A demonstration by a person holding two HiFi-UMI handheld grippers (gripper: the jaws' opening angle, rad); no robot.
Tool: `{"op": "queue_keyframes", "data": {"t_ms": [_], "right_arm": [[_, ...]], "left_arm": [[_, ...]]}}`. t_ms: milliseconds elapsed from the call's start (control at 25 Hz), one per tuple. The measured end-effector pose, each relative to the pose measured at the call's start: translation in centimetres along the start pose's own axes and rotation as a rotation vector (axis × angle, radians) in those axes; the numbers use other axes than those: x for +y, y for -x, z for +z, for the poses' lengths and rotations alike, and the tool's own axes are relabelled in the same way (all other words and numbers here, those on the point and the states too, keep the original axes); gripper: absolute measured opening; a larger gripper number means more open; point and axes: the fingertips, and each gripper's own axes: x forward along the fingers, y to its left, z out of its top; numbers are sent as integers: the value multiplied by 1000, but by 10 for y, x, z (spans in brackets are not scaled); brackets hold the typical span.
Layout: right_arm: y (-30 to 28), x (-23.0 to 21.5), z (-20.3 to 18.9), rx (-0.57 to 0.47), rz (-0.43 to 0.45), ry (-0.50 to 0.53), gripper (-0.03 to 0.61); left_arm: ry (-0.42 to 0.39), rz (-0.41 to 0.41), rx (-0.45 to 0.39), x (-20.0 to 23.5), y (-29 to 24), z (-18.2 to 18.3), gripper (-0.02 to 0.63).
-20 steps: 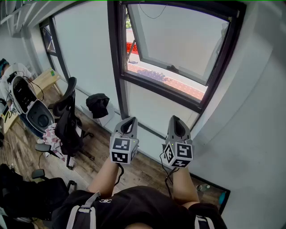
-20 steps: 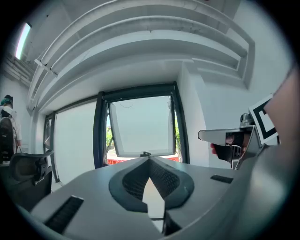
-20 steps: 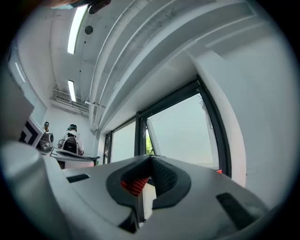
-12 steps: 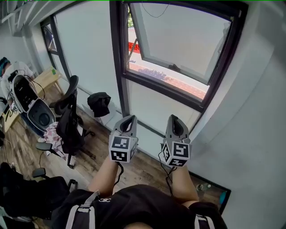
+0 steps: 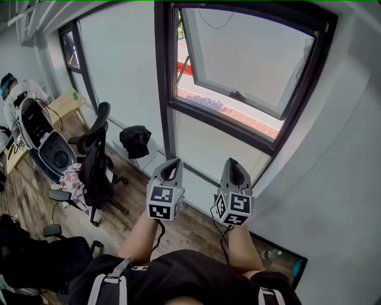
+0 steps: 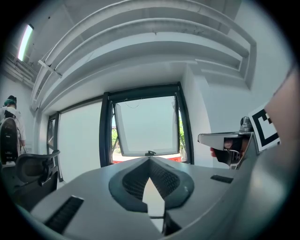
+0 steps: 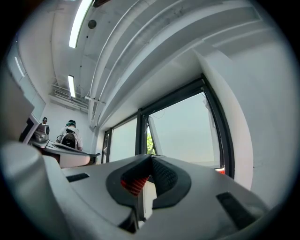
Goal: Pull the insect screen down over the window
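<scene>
As the tongs stand: left tongs [image 5: 172, 164] and right tongs [image 5: 234, 162] both closed, empty.
Window [image 5: 244, 59]: ahead, above tongs; dark frame, pale sash tilted outward.
Screen: cannot make out.

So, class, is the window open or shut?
Open: the sash tilts outward from the frame, street showing in the gap beneath.

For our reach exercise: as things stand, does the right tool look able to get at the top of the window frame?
Probably yes. Nothing stands between the right tool and the window frame; the tool is shut, empty and held below the sill, so it must rise.
</scene>
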Motion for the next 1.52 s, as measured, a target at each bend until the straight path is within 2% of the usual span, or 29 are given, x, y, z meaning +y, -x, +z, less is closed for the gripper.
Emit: {"op": "queue_keyframes", "data": {"t_ms": [360,560,840,1240,1520], "right_arm": [[-2,41,-11,5,-7,18,4],[-4,63,-13,7,-8,18,4],[-20,73,-20,2,-12,30,4],[-77,53,-47,18,-23,17,4],[-143,21,-69,39,-36,11,4]], "left_arm": [[4,-3,10,35,18,-17,6],[36,-4,29,58,29,-29,8],[16,25,21,84,24,-39,6],[-11,22,30,103,-34,-47,6],[-34,20,39,117,-108,-54,6]]}}
